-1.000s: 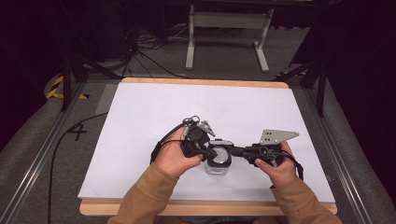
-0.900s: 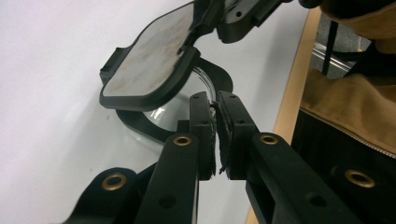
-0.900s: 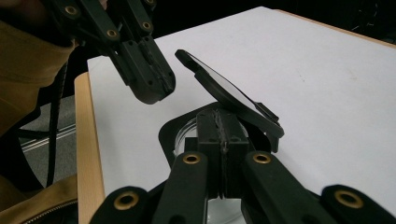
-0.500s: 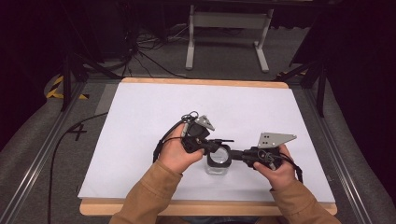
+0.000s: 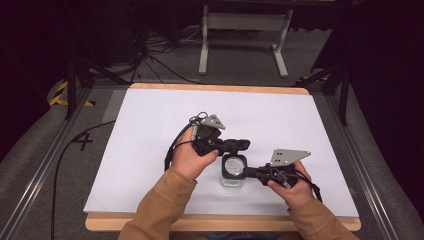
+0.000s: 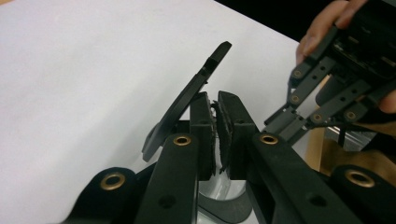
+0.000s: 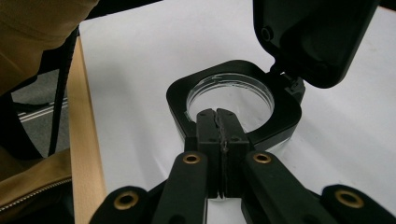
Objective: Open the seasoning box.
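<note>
The right gripper view has the right gripper (image 7: 221, 140) clamped on the black collar of a clear plastic jar (image 7: 233, 100) near the table's front edge, hinged black lid (image 7: 313, 37) already up — the left gripper (image 6: 215, 126) looks pinched shut beside that lid.

Tools: two, left tool (image 5: 242, 144), right tool (image 5: 248, 171). Clear container with hinged black lid (image 5: 233, 169): one. Desk (image 5: 150, 120): one.

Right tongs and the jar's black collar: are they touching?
Touching. The right gripper view shows the right tongs shut on the near edge of the black collar, no gap visible.
</note>
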